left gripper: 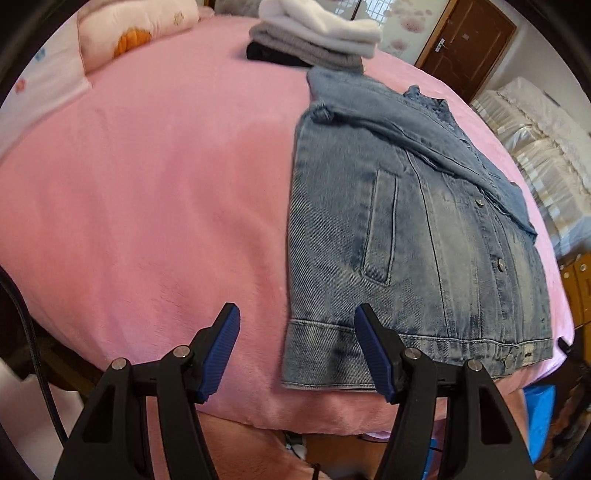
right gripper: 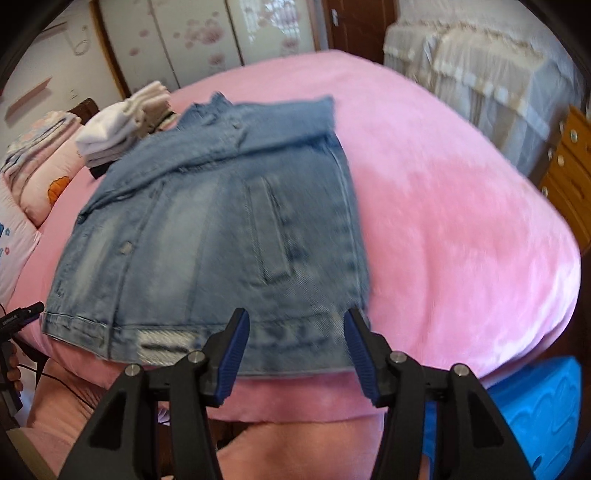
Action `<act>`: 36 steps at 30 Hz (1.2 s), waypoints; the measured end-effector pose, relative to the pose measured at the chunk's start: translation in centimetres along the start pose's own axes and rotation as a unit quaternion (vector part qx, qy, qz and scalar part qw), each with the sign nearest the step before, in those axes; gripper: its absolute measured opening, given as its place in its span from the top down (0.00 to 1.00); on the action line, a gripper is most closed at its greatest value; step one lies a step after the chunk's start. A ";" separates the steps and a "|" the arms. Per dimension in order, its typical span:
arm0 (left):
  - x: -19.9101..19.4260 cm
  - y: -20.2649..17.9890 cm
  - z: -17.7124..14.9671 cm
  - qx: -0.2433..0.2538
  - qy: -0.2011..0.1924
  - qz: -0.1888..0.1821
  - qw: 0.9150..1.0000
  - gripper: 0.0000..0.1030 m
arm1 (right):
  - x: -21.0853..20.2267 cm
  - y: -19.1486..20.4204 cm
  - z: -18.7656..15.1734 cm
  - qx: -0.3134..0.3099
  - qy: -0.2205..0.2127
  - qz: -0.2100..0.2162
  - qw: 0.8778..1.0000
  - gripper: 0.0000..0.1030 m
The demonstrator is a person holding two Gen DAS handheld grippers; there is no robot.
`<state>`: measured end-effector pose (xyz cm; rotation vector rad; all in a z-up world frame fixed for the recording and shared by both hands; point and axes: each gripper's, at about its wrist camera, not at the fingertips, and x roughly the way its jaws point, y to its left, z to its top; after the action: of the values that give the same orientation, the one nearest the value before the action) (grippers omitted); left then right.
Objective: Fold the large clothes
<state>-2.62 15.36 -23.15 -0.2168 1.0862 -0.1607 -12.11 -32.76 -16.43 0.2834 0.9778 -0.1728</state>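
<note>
The denim jacket [left gripper: 406,229] lay buttoned side up on the pink bed [left gripper: 147,184], sleeves folded across its chest, with a stack of folded clothes [left gripper: 317,33] at twelve o'clock of it. The left gripper [left gripper: 297,350] stood open and empty over the hem's left corner; only its view showed the brown door [left gripper: 469,48]. The right gripper [right gripper: 295,350], equally agape, hung above the hem's right end, its blurred view alone showing a blue box [right gripper: 535,413] at five o'clock.

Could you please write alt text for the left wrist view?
A partly folded denim jacket lies on a pink bedspread, its hem corner between the open left gripper fingers, not pinched. A stack of folded clothes sits at the far end.
</note>
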 end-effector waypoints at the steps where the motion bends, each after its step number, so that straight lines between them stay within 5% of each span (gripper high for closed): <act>1: 0.5 0.1 -0.1 -0.004 0.004 -0.005 1.000 0.39 | 0.3 -0.5 -0.2 0.007 0.004 0.000 1.000 0.48; 16: 2.9 1.0 -0.3 -0.030 0.012 -0.062 0.998 0.34 | 4.3 -4.6 -2.0 0.080 0.048 0.066 0.993 0.48; 19: 2.6 0.6 -0.5 -0.018 0.016 -0.075 0.997 0.44 | 4.1 -4.5 -1.9 0.080 0.052 0.093 0.991 0.64; 32: 3.1 0.7 -1.5 -0.023 0.028 -0.106 0.994 0.45 | 5.0 -4.5 -2.2 0.082 0.054 0.093 0.991 0.61; 33: 3.1 0.4 -1.4 -0.019 0.030 -0.098 0.995 0.46 | 5.0 -4.4 -2.2 0.080 0.055 0.092 0.991 0.61; 36: 2.9 -0.8 -1.1 -0.004 0.033 -0.065 0.997 0.72 | 4.9 -3.9 -1.9 0.071 0.058 0.084 0.992 0.65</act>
<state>-2.28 13.78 -25.91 -0.2915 1.1382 -0.2802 -11.98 -35.98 -22.14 0.5094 1.0531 -0.0733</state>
